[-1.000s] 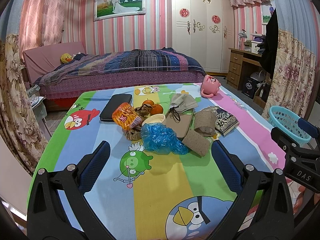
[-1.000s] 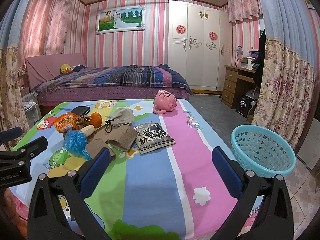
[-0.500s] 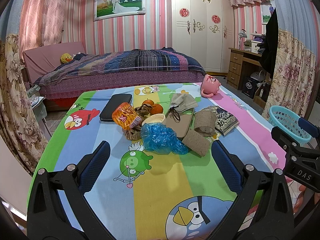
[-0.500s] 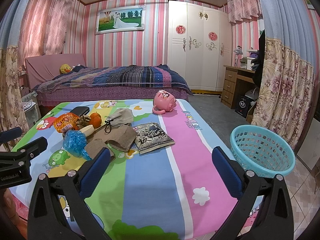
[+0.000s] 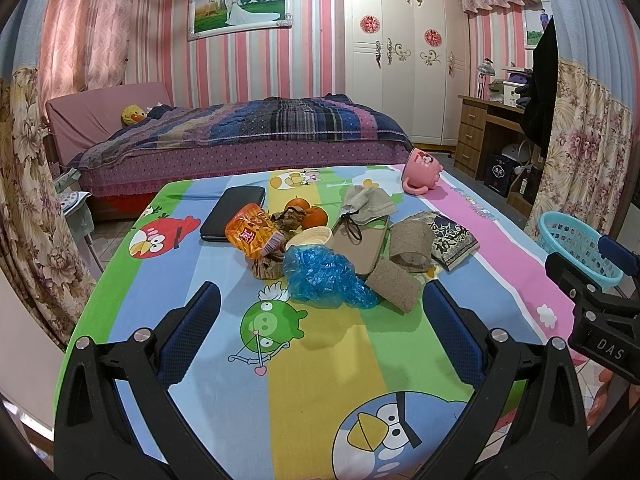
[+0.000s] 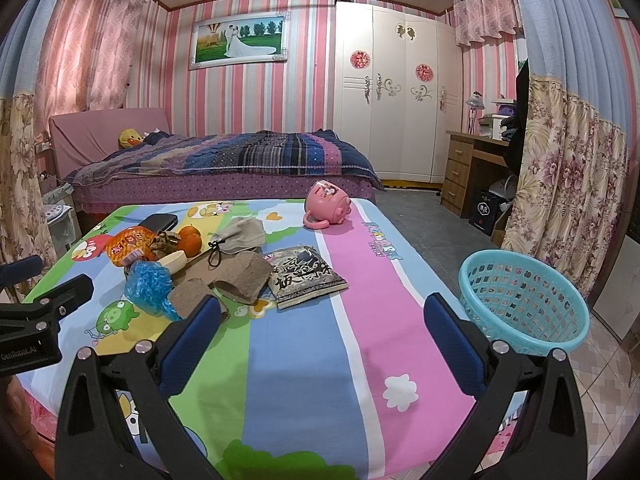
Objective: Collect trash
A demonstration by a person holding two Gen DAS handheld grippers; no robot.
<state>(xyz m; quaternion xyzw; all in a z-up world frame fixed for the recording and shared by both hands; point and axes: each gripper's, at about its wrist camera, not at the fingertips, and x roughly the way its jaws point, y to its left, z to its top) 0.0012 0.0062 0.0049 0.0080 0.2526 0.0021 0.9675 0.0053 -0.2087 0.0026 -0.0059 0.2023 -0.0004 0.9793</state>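
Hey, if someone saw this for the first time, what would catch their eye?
Probably the heap of trash mid-table, led by a blue bag and an orange wrapper. Next, the teal basket off the table's right edge, and the pink mug tipped over at the far side.

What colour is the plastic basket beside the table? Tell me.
Light blue, a latticed basket standing on the floor; the right wrist view shows it best.

Tablecloth (image 5: 344,344): printed cloth, matt.
Blue bag (image 5: 320,276): thin crinkled plastic, glossy.
Orange snack wrapper (image 5: 250,236): shiny foil-like plastic.
Brown pieces (image 5: 394,286): rough, fibrous, matt.
Basket (image 6: 520,300): smooth moulded plastic lattice.
Pink mug (image 6: 328,206): glossy.
Left gripper (image 5: 320,308): matt black plastic, blue textured pads.
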